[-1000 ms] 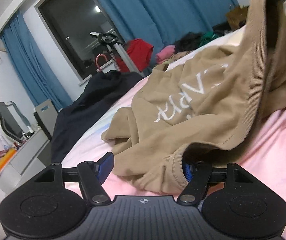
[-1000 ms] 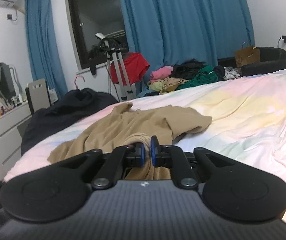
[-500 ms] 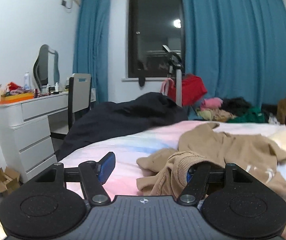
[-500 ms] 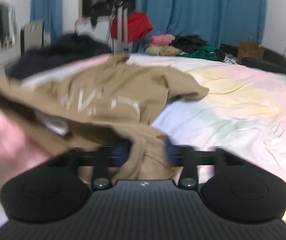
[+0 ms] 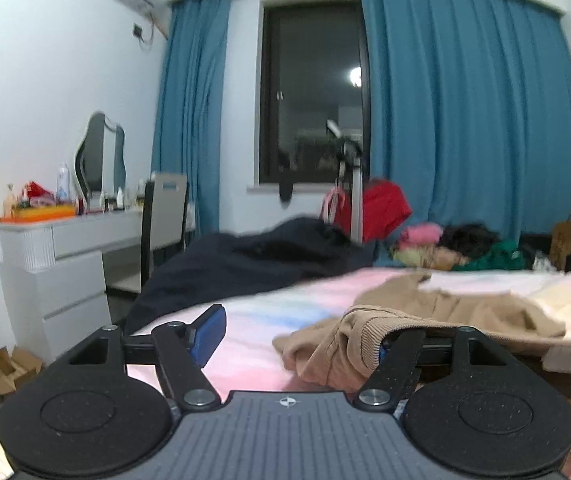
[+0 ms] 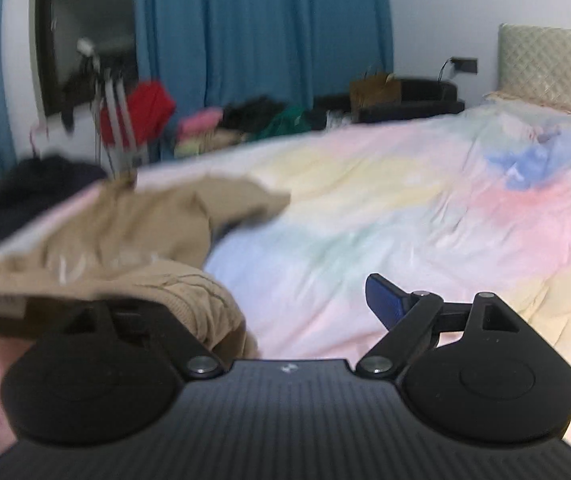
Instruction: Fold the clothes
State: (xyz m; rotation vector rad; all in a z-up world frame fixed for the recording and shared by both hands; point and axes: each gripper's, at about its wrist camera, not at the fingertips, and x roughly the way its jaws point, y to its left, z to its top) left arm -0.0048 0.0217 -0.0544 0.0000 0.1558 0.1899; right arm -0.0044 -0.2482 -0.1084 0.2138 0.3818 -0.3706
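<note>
A tan sweatshirt [image 5: 453,312] lies crumpled on the pastel bed sheet [image 5: 261,312]. My left gripper [image 5: 293,340] is open; the ribbed hem [image 5: 365,332] drapes over its right finger, and its left blue pad [image 5: 207,330] is bare. In the right wrist view the sweatshirt [image 6: 125,236] lies at the left, with white lettering partly showing. My right gripper [image 6: 285,304] is open wide; the ribbed cloth [image 6: 201,300] hangs over its left finger, and its right blue pad [image 6: 385,300] is bare over the sheet [image 6: 425,220].
A dark navy garment [image 5: 245,264] lies at the bed's far left corner. A white dresser [image 5: 57,264] with a mirror and a chair [image 5: 165,216] stand at the left. A clothes pile [image 5: 457,246] and a red garment on a stand [image 5: 377,208] sit by the blue curtains. The headboard [image 6: 553,64] is at the far right.
The sweatshirt, held up a second ago, has come down onto the bed. My right gripper has opened from shut on the cloth. Both views have swung level.
</note>
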